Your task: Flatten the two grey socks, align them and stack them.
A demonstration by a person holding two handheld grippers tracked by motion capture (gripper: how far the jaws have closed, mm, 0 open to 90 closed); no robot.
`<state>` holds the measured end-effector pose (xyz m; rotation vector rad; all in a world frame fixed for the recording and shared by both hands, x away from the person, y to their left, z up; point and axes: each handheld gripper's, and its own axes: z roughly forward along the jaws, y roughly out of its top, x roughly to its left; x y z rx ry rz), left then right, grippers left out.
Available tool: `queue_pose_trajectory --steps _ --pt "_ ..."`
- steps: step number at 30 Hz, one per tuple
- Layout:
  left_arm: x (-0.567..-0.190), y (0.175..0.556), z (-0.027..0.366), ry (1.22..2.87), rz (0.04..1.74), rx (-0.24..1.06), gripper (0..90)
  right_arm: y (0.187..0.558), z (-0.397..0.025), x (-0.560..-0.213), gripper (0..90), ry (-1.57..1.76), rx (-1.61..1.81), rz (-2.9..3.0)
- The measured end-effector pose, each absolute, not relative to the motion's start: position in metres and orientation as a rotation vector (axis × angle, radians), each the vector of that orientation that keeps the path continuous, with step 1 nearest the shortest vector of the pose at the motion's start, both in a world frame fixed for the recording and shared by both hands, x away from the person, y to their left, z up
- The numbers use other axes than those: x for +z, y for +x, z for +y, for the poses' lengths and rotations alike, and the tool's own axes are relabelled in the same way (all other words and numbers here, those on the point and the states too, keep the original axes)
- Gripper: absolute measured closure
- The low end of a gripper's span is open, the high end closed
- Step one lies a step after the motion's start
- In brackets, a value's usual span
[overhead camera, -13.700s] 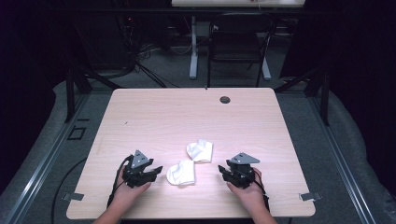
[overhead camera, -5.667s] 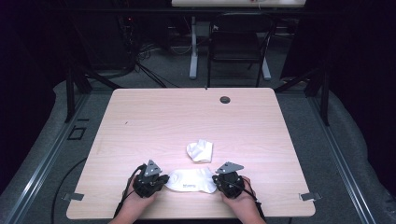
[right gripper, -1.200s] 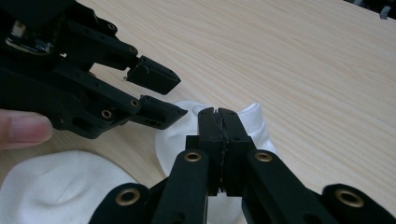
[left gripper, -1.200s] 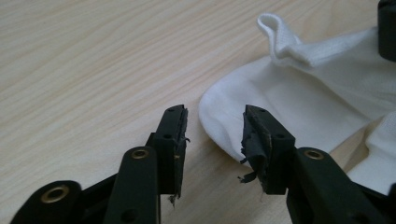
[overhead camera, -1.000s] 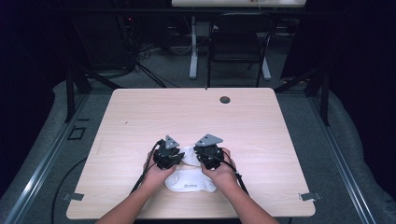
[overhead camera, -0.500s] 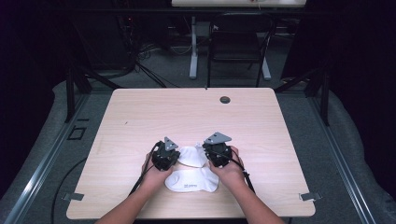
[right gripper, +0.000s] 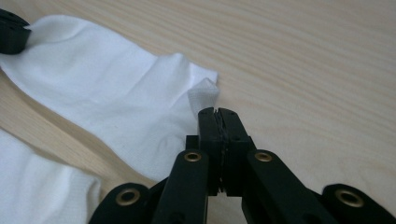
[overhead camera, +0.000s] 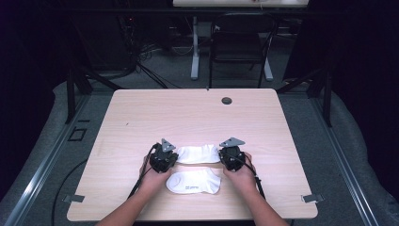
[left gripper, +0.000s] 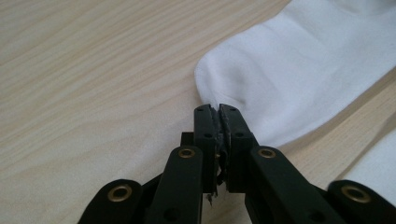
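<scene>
High view: the far sock [overhead camera: 196, 153] lies stretched flat between the left gripper [overhead camera: 163, 160] and right gripper [overhead camera: 230, 157], just beyond the near sock [overhead camera: 194, 181] on the table [overhead camera: 188, 117]. Gripper views: each pinches 1 end. Next, probably laying it onto the near sock.

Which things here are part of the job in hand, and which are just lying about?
In the job: far sock, pinched at each end by the left gripper and the right gripper; near sock, flat.
Lying about: dark round disc on the table; chair behind.
</scene>
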<state>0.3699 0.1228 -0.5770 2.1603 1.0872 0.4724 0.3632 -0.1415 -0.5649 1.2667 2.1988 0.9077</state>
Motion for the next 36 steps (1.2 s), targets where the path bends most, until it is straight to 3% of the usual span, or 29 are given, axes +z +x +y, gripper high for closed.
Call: queue_pose_trajectory --steps 8,15,21,36 --pt "-0.570 0.365 0.129 2.129 1.063 0.463 76.4 0.359 -0.147 -0.564 82.5 1.281 0.936 2.173" --pt "-0.556 0.367 0.124 2.111 0.994 0.458 76.7 0.362 -0.140 -0.546 83.5 1.239 1.010 2.170" --pt "-0.568 0.370 0.113 2.177 0.980 0.453 76.4 0.371 -0.122 -0.558 82.6 1.194 0.929 2.225" --pt "-0.578 0.372 0.124 2.168 1.004 0.431 75.2 0.382 -0.139 -0.578 86.7 1.344 0.918 2.211"
